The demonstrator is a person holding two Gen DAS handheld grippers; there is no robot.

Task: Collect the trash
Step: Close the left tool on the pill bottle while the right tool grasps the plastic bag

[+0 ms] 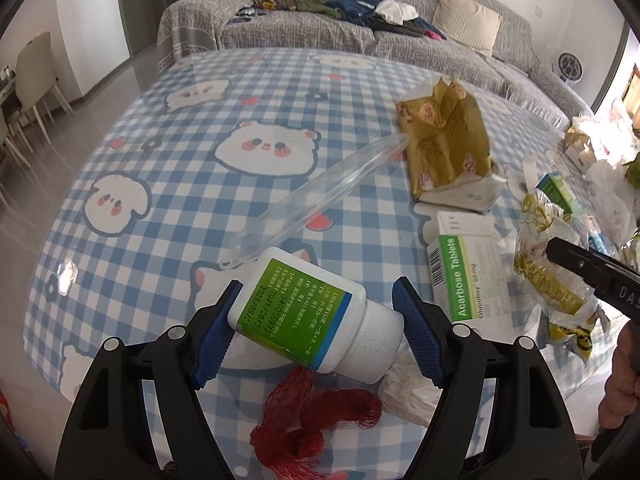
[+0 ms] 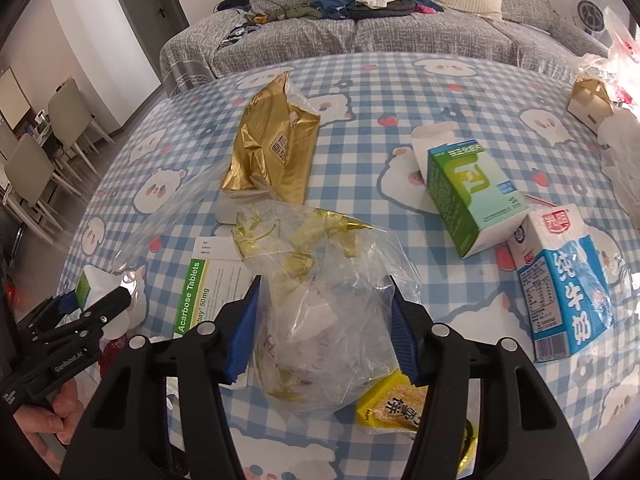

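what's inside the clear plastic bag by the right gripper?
The clear plastic bag sits between the open right gripper fingers. Through it show crumpled gold foil wrappers and white paper scraps. A yellow packet is at its bottom edge; anything deeper is hidden by folds.

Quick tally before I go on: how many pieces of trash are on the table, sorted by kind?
Cartons and boxes: 4 (Acarbose box, green medicine box, milk carton, small brown carton)
Bags and wrappers: 4 (gold bag, clear bag, yellow packet, clear sleeve)
Bottles: 1 (white bottle)
Red net: 1
Tissue: 1
Total: 11
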